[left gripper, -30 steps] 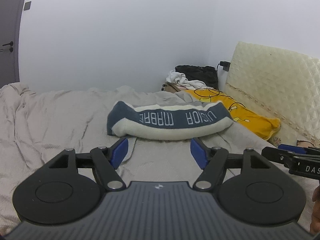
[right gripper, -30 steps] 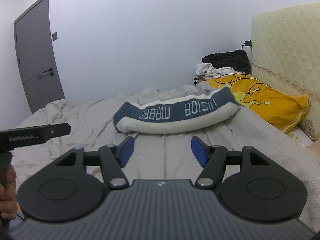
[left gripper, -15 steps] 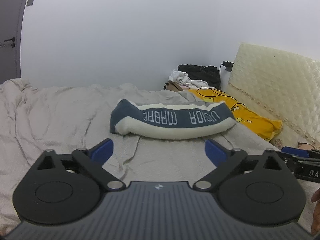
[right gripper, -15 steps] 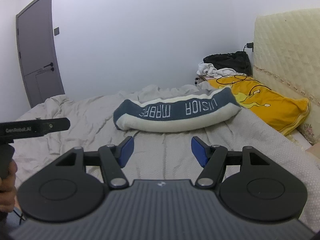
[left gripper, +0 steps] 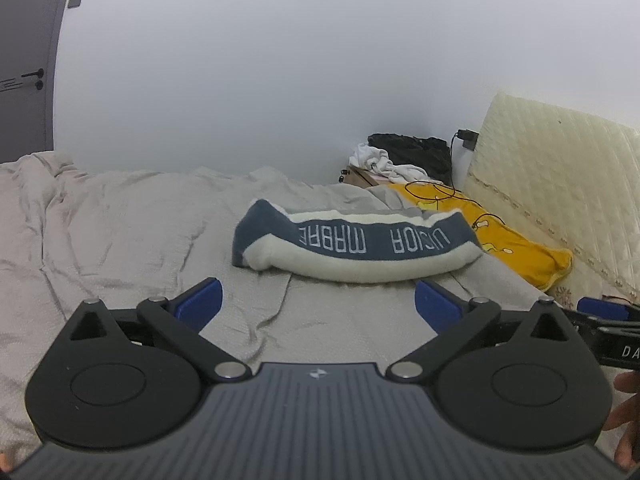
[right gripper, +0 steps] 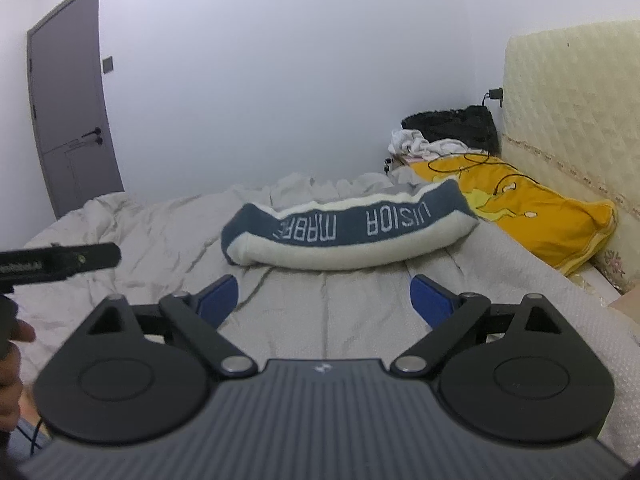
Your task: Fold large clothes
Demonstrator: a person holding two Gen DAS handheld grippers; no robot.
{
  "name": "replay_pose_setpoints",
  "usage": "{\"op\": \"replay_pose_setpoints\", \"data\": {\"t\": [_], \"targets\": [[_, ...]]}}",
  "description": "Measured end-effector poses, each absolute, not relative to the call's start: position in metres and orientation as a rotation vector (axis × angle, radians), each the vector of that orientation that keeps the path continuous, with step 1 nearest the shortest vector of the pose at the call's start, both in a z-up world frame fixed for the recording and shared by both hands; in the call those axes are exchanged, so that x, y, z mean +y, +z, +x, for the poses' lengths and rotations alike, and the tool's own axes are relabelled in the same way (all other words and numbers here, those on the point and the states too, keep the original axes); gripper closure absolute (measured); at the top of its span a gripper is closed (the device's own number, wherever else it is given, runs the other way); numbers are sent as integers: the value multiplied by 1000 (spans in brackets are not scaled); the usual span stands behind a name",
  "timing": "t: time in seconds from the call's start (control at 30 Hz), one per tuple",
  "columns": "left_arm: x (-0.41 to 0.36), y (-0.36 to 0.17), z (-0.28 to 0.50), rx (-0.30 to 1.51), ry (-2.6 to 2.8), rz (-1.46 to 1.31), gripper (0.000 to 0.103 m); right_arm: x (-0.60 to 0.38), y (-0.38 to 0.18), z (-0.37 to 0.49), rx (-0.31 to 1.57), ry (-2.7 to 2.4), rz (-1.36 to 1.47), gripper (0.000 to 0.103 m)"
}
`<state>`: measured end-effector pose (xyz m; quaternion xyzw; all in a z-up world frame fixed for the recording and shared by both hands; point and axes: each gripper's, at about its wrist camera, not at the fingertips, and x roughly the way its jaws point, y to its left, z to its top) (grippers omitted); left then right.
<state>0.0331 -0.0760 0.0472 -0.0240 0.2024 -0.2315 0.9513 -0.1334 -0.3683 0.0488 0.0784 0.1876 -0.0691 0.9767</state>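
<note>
I read the left claw as spread wide, its blue pads gripping nothing, hovering above the grey bedsheet. The right claw is likewise spread wide and empty. The folded garment, a dark blue and cream bundle with white lettering, lies on the bed ahead of both claws, apart from them. A yellow pillow sits just beyond its right end, against the quilted headboard. A grey door stands at far left.

left gripper fingers spread, folded garment ahead
</note>
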Motion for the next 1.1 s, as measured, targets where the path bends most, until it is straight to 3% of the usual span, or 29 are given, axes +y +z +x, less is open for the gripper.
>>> {"op": "replay_pose_setpoints", "data": {"t": [1.1], "targets": [[-77, 50, 23, 407, -455, -44, 0, -356, 50, -134, 389, -180, 122, 8]]}}
